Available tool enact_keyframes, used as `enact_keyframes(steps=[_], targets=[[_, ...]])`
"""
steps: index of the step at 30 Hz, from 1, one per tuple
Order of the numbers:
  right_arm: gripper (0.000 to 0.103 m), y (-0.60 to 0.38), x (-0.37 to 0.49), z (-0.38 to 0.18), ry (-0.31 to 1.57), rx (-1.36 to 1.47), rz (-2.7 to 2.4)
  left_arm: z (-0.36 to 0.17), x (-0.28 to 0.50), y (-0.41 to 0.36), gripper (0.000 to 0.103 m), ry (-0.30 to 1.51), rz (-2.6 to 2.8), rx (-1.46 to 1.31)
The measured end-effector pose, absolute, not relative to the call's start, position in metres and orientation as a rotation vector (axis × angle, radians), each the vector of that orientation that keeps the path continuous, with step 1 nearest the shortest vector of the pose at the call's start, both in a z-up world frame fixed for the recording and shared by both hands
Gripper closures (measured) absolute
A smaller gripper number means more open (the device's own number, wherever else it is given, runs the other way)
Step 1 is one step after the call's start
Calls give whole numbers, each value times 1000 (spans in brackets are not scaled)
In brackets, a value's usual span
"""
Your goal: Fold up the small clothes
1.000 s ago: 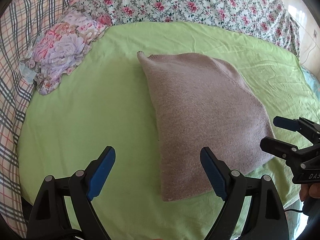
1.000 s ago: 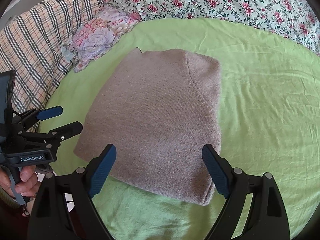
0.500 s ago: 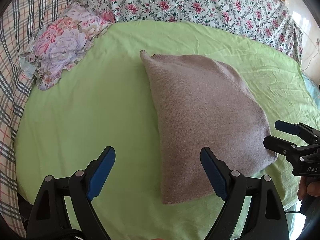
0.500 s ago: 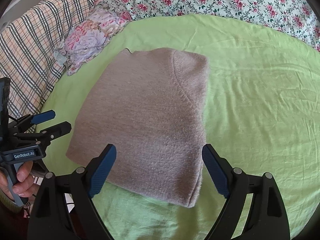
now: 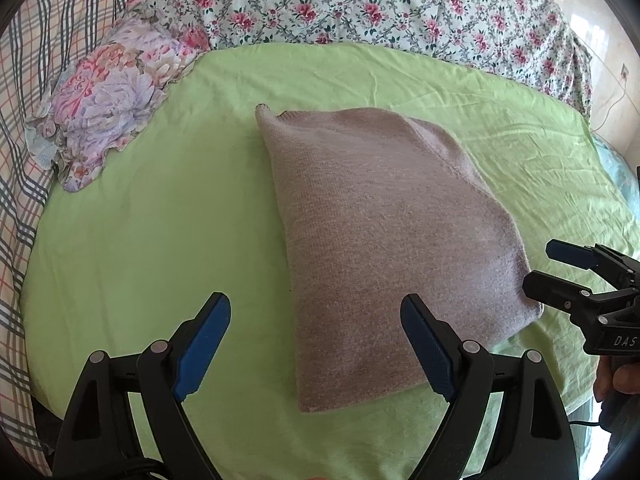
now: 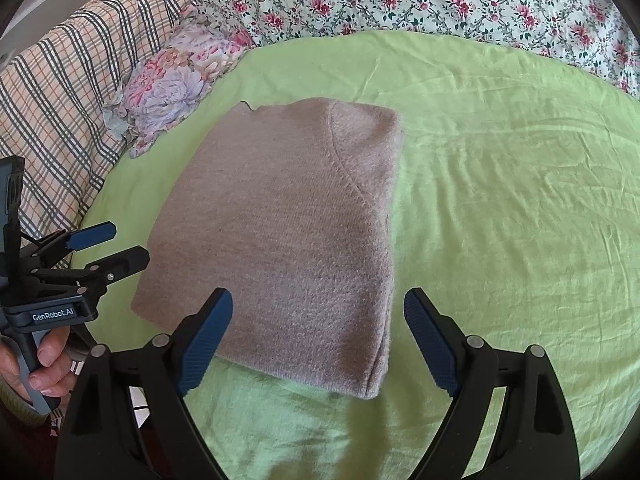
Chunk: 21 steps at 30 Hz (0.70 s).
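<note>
Not much has moved since a second ago, the views just drifted a little. The folded sweater lies flat on the green sheet; left tool and right tool both hover spread wide, pinching nothing.

One folded mauve knit sweater on one green sheet. One floral pillow, one plaid blanket, one rose-print quilt. Two grippers: left gripper, right gripper.
</note>
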State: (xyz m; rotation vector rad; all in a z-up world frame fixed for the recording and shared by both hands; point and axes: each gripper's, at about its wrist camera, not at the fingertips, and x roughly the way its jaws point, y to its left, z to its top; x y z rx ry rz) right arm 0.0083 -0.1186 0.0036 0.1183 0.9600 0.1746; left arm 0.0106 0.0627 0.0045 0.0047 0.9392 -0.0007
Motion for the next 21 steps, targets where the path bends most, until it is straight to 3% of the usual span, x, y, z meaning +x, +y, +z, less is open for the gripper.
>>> enact_keyframes(steps=[21], targets=[[15, -102, 0, 7, 946, 90, 192, 7, 10, 61, 15, 922, -44, 25]])
